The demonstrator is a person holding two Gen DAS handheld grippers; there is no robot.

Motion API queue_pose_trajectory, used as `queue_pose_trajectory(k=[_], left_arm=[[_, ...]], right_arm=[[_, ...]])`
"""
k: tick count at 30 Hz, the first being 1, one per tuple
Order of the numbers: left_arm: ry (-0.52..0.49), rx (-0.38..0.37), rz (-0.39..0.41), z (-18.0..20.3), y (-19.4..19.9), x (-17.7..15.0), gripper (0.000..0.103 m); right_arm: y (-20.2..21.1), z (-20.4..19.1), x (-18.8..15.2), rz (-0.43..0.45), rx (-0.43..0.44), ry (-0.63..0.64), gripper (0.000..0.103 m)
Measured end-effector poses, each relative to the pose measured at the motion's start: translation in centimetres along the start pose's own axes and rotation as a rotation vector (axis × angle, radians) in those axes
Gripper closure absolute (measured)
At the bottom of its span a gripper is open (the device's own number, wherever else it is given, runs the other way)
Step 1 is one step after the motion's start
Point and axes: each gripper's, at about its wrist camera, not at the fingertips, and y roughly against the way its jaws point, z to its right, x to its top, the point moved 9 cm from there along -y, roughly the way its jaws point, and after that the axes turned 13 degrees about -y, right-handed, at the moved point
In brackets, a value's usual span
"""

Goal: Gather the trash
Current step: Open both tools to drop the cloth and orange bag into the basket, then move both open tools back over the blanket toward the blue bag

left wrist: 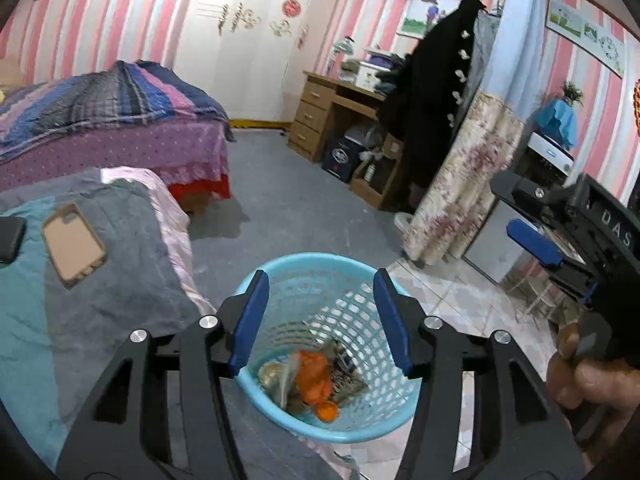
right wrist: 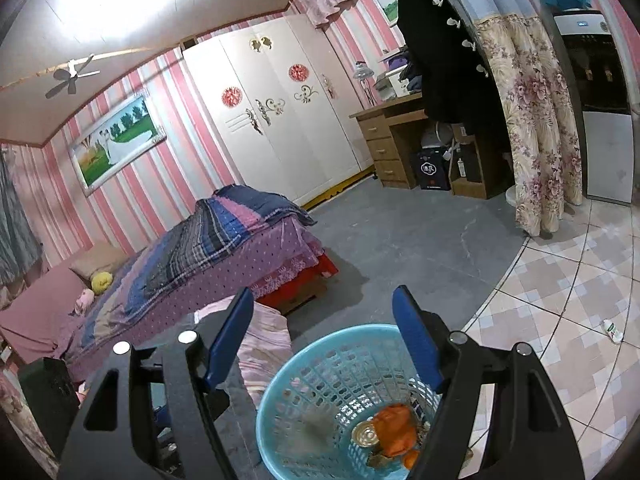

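Note:
A light blue plastic basket (left wrist: pixel 304 268) stands on the floor beside a low bed. It holds trash: an orange wrapper (left wrist: pixel 316 374), a shiny lid and dark packets. My left gripper (left wrist: pixel 322 320) is open and empty, hovering over the basket. My right gripper (right wrist: pixel 326 338) is open and empty above the same basket (right wrist: pixel 280 392); it also shows at the right of the left wrist view (left wrist: pixel 532 240). A small crumpled white piece of litter (right wrist: pixel 613 330) lies on the tiled floor at the right.
A grey and pink blanket (left wrist: pixel 120 264) with a phone case (left wrist: pixel 74 244) on it lies left of the basket. A bed with a striped quilt (right wrist: pixel 208 248) stands behind. A wooden desk (right wrist: pixel 396 140), floral curtain (right wrist: pixel 536 120) and water dispenser (right wrist: pixel 596 92) stand at the far right.

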Motion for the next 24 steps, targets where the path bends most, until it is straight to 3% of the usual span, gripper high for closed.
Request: queue_pose_trajectory(k=[4,12,16,18,24], left_arm=[[0.0,0.071,0.015,-3.1,2.4,-0.2,0.05],[-0.024,0.366,-0.03,-15.1,11.1,-3.6,0.046],[0.031,0.506,-0.05,-21.8,16.3,-6.3,0.043],[0.075,0.564,-0.046,-25.1,18.8,-7.7,0.033],[0.209,0.649,-0.056,-31.3,22.4,-11.8,0.031]], right_arm=[[-0.2,-1.4,-0.9,-0.016,0.037,0.025,0.031],[-0.5,-6.3,-4.0,-0.071,0.133,0.111,0.031],[-0.6,-10.0,-6.9,-0.118,0.19,0.172,0.031],[-0.5,-12.1,-8.6,-0.146,0.231,0.19,0.031],[-0.9,-16.8,-14.1,-0.212,0.291,0.238,0.031]])
